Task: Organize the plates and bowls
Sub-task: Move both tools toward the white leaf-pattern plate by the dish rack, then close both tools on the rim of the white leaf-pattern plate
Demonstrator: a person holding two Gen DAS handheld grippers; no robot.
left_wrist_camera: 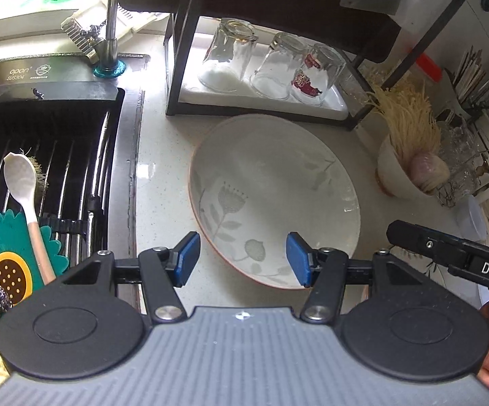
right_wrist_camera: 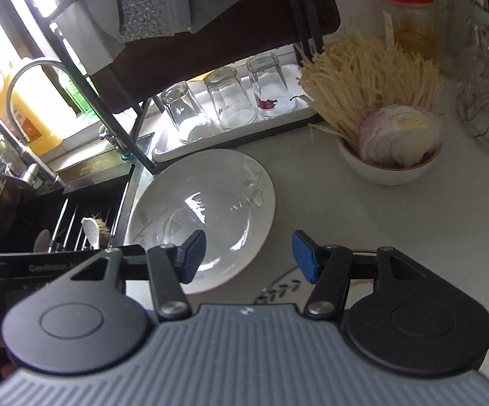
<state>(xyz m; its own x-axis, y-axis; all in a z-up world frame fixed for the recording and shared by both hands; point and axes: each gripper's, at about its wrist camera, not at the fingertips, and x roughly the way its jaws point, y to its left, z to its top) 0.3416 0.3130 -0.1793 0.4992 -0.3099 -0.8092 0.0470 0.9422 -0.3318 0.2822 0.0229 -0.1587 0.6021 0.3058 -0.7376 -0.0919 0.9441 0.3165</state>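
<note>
- A wide, shallow plate (left_wrist_camera: 274,199) with a faint flower print lay on the pale counter (left_wrist_camera: 163,176), just right of the sink (left_wrist_camera: 41,155) and just near of a black rack (left_wrist_camera: 183,67); it held nothing.
- Three drinking glasses (left_wrist_camera: 230,55) stood upside down in a row on a white tray (left_wrist_camera: 332,108) on the rack's bottom shelf.
- To the right of the plate, a small white bowl (right_wrist_camera: 386,169) held a bundle of thin pale noodles (right_wrist_camera: 369,77) and sliced onion (right_wrist_camera: 400,135).
- Behind that bowl stood a jar with a red lid (right_wrist_camera: 406,17).
- In the sink, a white spoon (left_wrist_camera: 24,196) lay on a black slatted drainer beside a teal flower-shaped mat (left_wrist_camera: 4,257).
- The left gripper (left_wrist_camera: 244,258) hung tilted down over the plate's near rim, its blue pads apart and pressing nothing.
- The right gripper (right_wrist_camera: 249,257) hung tilted down at the plate's near right edge, also spread and empty; its left pad was over the plate, its right pad over bare counter.
</note>
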